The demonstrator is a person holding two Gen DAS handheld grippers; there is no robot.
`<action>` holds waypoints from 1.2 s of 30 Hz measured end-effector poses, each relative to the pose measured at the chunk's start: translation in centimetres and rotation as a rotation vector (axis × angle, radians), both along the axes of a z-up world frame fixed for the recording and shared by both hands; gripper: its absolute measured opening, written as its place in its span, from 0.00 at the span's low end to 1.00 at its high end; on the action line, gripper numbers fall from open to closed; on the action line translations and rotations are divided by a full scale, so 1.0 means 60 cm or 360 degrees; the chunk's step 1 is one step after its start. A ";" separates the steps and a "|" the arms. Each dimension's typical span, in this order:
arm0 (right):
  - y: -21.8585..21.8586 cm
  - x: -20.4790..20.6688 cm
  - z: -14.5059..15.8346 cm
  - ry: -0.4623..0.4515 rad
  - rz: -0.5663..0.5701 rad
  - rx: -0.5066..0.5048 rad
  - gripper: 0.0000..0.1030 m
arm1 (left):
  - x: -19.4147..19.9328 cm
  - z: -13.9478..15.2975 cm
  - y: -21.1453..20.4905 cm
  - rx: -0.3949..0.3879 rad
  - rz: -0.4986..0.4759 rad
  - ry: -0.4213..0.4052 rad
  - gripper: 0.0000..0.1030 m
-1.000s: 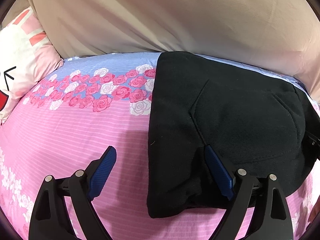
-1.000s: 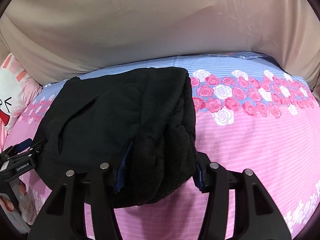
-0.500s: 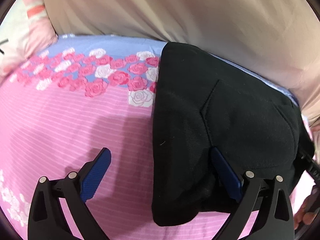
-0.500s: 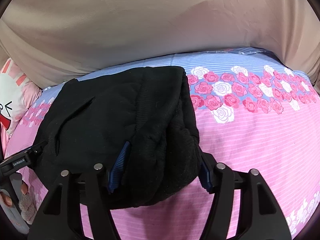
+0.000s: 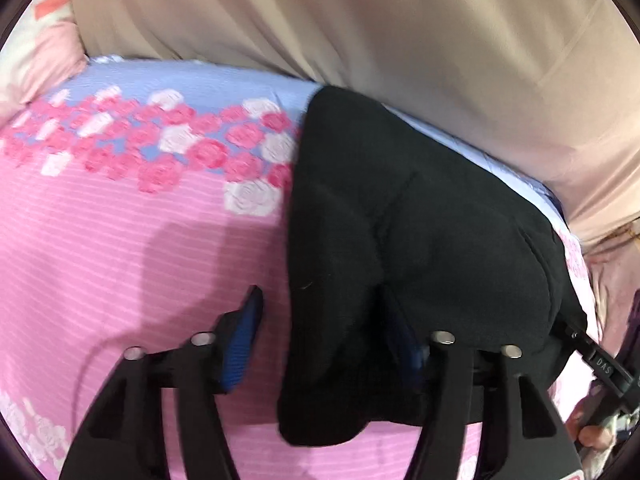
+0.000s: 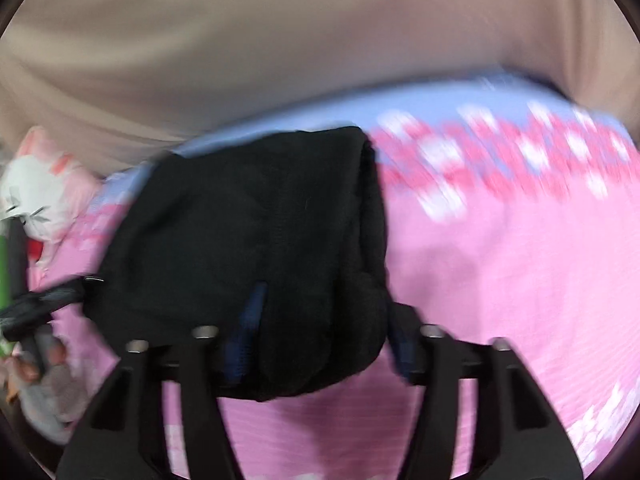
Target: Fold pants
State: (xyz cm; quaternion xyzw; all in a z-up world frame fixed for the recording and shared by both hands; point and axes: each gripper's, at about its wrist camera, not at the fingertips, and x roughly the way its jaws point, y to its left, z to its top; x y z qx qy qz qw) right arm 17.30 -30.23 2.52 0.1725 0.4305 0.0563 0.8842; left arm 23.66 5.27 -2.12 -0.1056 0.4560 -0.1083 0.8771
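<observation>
- Pants [image 5: 420,248]: black, folded into a thick bundle, lying on the pink striped bedsheet [image 5: 120,248]. The near corners of the bundle sit between the fingers of both grippers.
- Left gripper [image 5: 324,332]: jaws closing. The near left corner of the pants lies between them. The left blue pad [image 5: 244,336] stands clear of the cloth over bare sheet; the right pad is sunk into a fold. No clamp on the cloth yet.
- Right gripper [image 6: 320,332]: jaws opening. The near right corner of the pants fills the gap. The left pad [image 6: 248,320] rests on top of the cloth; the right pad [image 6: 400,344] sits just beside the bundle's edge. The view is blurred, so contact cannot be confirmed.
- Hand [image 6: 36,360]: visible at the left edge of the right wrist view, on the left gripper's handle.
- Band of pink and white roses [image 5: 168,152]: printed across the sheet, farther back, on both sides of the pants.
- Pink and white pillow [image 6: 36,192]: far left.
- Beige cloth [image 5: 400,40]: covers the far side.
</observation>
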 end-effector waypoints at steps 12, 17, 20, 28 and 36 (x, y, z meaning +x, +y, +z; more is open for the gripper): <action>0.026 0.020 0.022 -0.0066 -0.0008 -0.0302 0.47 | -0.065 0.043 -0.044 0.0368 0.0050 -0.0199 0.67; 0.013 0.062 0.034 -0.0086 0.0006 -0.0213 0.72 | -0.069 0.028 -0.061 0.0441 0.0030 -0.0237 0.75; 0.013 0.093 0.028 -0.0035 0.0087 -0.0106 0.26 | -0.068 0.028 -0.060 0.0427 0.0028 -0.0236 0.76; 0.029 0.136 0.034 -0.0077 0.0122 -0.0353 0.18 | -0.059 0.023 -0.050 0.0412 0.0064 -0.0232 0.84; 0.007 0.054 0.100 -0.0272 0.0034 -0.0191 0.27 | -0.058 0.017 -0.051 0.0444 0.0077 -0.0238 0.84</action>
